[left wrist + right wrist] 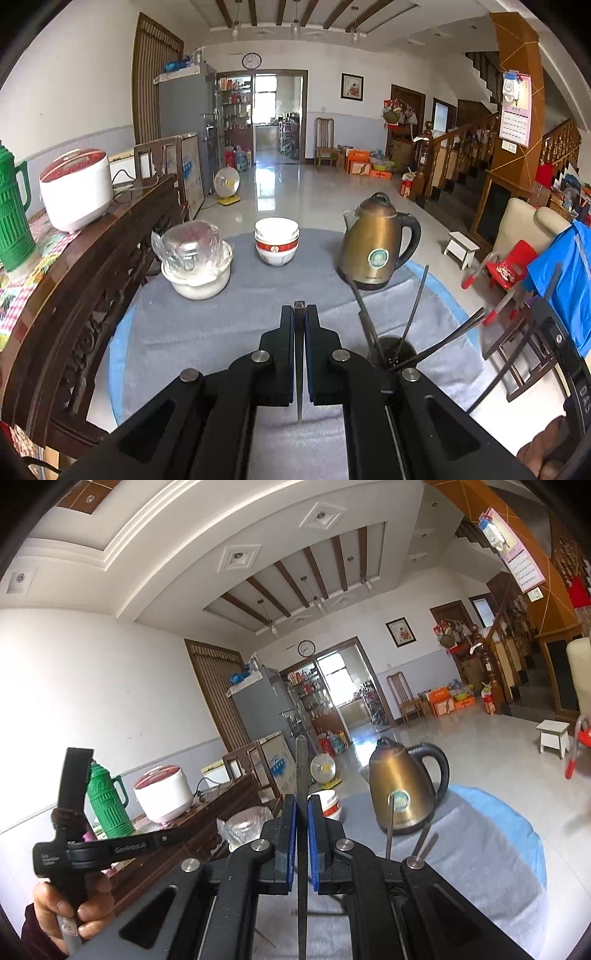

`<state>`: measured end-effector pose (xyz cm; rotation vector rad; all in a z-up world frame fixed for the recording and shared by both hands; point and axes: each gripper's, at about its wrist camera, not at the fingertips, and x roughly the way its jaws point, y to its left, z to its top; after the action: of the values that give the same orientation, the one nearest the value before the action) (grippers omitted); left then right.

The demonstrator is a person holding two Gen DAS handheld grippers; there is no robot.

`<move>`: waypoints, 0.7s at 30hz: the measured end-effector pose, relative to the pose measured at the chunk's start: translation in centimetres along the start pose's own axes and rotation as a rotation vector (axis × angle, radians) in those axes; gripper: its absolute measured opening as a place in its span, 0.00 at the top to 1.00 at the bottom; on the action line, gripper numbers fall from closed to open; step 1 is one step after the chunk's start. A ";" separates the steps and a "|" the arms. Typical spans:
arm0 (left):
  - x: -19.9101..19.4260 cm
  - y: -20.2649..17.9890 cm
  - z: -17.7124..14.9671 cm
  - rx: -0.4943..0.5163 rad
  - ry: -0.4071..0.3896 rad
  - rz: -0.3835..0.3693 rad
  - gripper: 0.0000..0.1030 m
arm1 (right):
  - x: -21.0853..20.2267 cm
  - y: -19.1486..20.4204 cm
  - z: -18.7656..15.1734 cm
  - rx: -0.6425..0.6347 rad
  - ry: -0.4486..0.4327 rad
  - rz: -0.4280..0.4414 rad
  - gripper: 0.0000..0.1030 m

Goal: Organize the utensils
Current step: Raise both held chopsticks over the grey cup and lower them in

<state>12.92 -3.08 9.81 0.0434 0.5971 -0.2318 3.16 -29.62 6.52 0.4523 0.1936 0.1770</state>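
Chopsticks, thin and stiff, are what both tools carry. The left hand-held gripper (300, 314) is clamped on one metal-looking stick (299, 369), the right hand-held gripper (303, 805) on another dark stick (301, 771) standing upright between its blue pads. I judge them light, hard and slippery, so the middle is the best place to hold. Just to the right of the left hand-held gripper, a dark round holder (397, 349) on the cloth-covered desk (207, 332) contains more sticks (415, 306).
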 end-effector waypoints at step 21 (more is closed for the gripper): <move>-4.9 -3.2 7.5 -0.002 -0.152 -0.138 0.95 | 3.3 -2.7 5.9 -0.002 -0.222 -0.160 0.94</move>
<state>12.47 -5.99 18.86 -0.0174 0.4495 -0.3648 8.04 -33.76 9.96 0.4484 0.0116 -0.0305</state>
